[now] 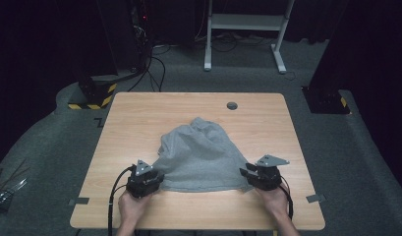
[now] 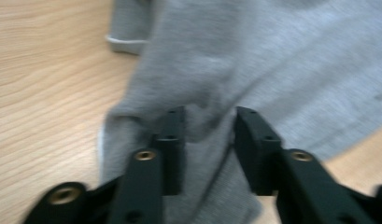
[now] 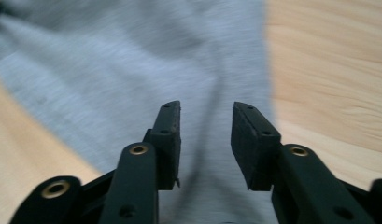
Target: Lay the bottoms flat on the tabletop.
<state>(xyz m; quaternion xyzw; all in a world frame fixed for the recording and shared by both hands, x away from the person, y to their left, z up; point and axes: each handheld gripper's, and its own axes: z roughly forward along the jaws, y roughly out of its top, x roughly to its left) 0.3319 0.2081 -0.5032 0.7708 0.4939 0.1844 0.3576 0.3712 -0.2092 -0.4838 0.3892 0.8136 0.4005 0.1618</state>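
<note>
Where it lies crumpled at the middle of the wooden table [image 1: 129, 113], the grey garment [image 1: 201, 155] spreads its near hem between two grippers. Left gripper [image 1: 157, 178]: jaws parted, fabric bunched between them, not clamped. Right gripper [image 1: 246, 173]: jaws parted above the hem corner, holding nothing.

The cloth [image 1: 201, 157] is plain heather grey with no print; between the left gripper's [image 2: 207, 135] black fingers [image 2: 172, 140] it looks a shade darker in the folds, and its hem beyond them is edged whitish. The right gripper [image 3: 205, 135] is black too, with brass-coloured screws behind the fingers [image 3: 249, 140]. To either side of the fingers the table [image 1: 139, 113] is pale wood with fine brown grain. Each gripper's top plate is grey.
</note>
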